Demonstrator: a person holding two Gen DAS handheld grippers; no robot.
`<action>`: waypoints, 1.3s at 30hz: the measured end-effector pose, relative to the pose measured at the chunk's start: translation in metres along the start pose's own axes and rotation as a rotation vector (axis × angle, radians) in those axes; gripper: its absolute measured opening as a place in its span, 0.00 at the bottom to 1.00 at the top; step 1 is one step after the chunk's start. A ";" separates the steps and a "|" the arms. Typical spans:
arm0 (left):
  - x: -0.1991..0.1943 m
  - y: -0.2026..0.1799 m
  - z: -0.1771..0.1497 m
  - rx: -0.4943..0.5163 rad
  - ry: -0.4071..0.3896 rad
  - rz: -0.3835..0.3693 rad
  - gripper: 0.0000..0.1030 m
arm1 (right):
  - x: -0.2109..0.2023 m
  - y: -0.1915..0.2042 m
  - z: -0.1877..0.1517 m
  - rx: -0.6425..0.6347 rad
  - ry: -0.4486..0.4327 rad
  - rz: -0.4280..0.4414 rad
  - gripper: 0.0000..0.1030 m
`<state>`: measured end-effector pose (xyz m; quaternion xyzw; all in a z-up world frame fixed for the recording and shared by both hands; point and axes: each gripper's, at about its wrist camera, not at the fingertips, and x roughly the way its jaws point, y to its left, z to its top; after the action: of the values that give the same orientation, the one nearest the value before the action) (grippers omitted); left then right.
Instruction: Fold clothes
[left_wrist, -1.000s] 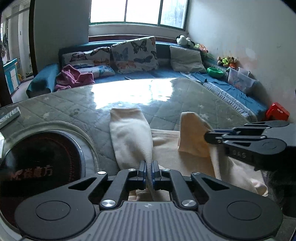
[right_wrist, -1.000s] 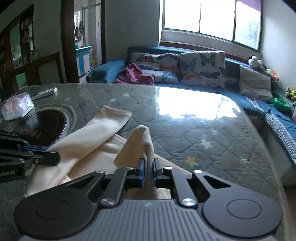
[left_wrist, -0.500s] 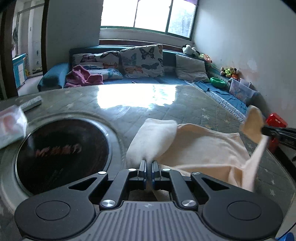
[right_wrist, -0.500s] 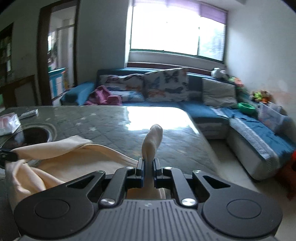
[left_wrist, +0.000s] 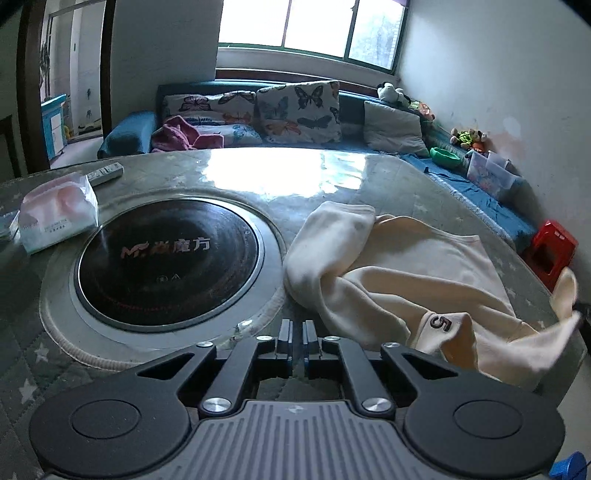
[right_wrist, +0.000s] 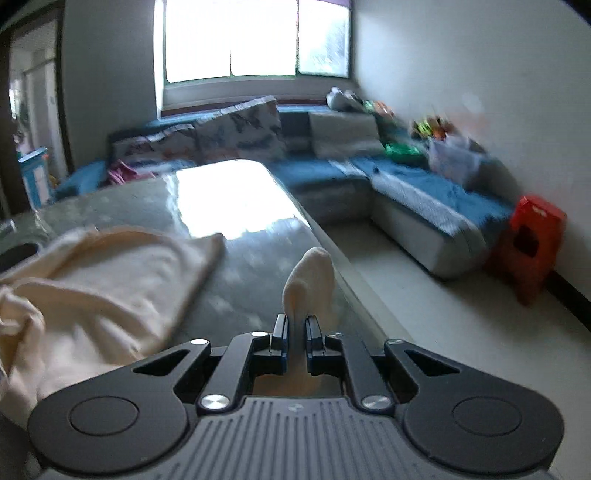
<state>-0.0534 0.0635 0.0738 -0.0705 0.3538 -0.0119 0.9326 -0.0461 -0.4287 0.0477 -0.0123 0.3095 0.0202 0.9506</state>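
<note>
We hold two grippers over a quilted table. Left gripper: jaws drawn nearly together with only a thin slit between them, nothing caught there; it points at the rim of a round black cooktop set in the table. Cream garment lies crumpled to its right, a sleeve toward the cooktop, part trailing off the table's right edge. Right gripper: jaws pinched on a cream fold of that garment near the table's edge; this view is blurred. Tissue pack at far left.
</note>
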 end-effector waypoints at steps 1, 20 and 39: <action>0.002 -0.003 0.002 0.002 -0.002 -0.001 0.10 | -0.001 -0.003 -0.004 0.007 0.009 -0.010 0.10; 0.080 -0.023 0.031 0.008 0.015 0.054 0.30 | -0.009 0.033 0.011 -0.054 -0.031 0.135 0.41; 0.011 0.009 -0.008 -0.062 -0.027 0.078 0.07 | 0.013 0.161 0.010 -0.284 0.093 0.667 0.44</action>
<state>-0.0507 0.0701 0.0589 -0.0856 0.3440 0.0365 0.9344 -0.0369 -0.2675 0.0462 -0.0434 0.3335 0.3710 0.8656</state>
